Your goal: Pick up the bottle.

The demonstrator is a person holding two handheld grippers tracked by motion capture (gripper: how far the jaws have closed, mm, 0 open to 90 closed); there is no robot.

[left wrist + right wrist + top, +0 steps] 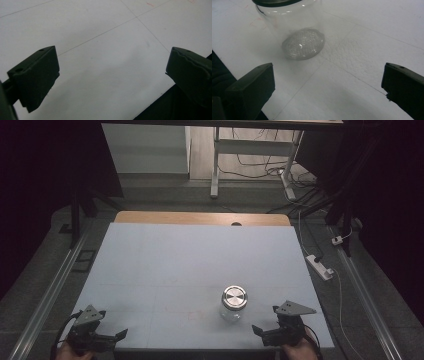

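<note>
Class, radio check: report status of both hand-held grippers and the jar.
Left hand-held gripper open, empty, near table edge. Right hand-held gripper open, short of the jar. Jar upright, lid on, untouched. Path between clear.

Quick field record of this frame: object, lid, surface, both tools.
object: clear glass jar, upright, looks empty
lid: metal lid, on the jar
surface: pale foam board on the table
jar position: near front edge, right of centre
left tool: jaws wide open, near the board's front left corner, holding nothing
right tool: jaws wide open, just right of the jar, not touching it
contact: none
</note>
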